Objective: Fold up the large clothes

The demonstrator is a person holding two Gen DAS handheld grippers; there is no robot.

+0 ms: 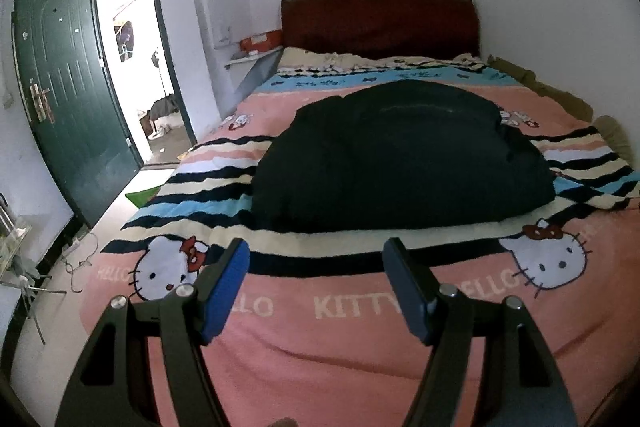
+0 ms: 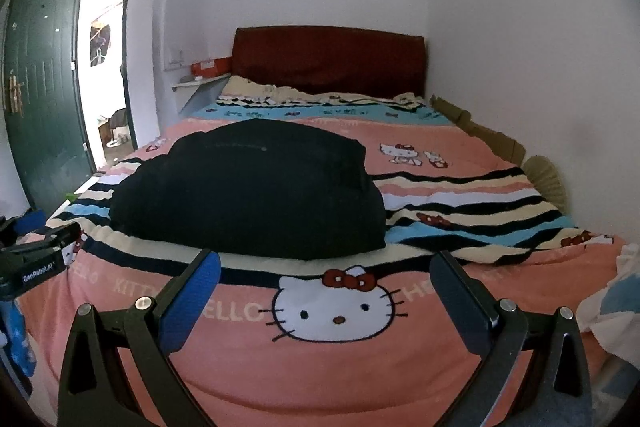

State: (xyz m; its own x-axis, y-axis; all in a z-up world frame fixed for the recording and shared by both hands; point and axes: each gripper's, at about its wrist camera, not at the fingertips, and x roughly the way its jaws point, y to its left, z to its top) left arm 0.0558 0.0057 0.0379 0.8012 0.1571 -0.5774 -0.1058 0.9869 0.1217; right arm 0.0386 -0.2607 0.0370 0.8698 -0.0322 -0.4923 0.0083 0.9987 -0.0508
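A large black garment [image 1: 400,155] lies in a folded heap on the middle of the bed, on the pink Hello Kitty blanket [image 1: 320,355]. It also shows in the right wrist view [image 2: 256,187]. My left gripper [image 1: 316,259] is open and empty, held above the blanket a little short of the garment's near edge. My right gripper [image 2: 326,267] is open and empty, also short of the near edge, toward the garment's right end. The left gripper's body [image 2: 36,259] shows at the left edge of the right wrist view.
A dark red headboard [image 1: 380,23] stands against the far wall. A green door [image 1: 68,87] stands open on the left, with cables [image 1: 80,255] on the floor beside the bed. The right wall runs close along the bed. White cloth [image 2: 616,303] lies at the bed's right edge.
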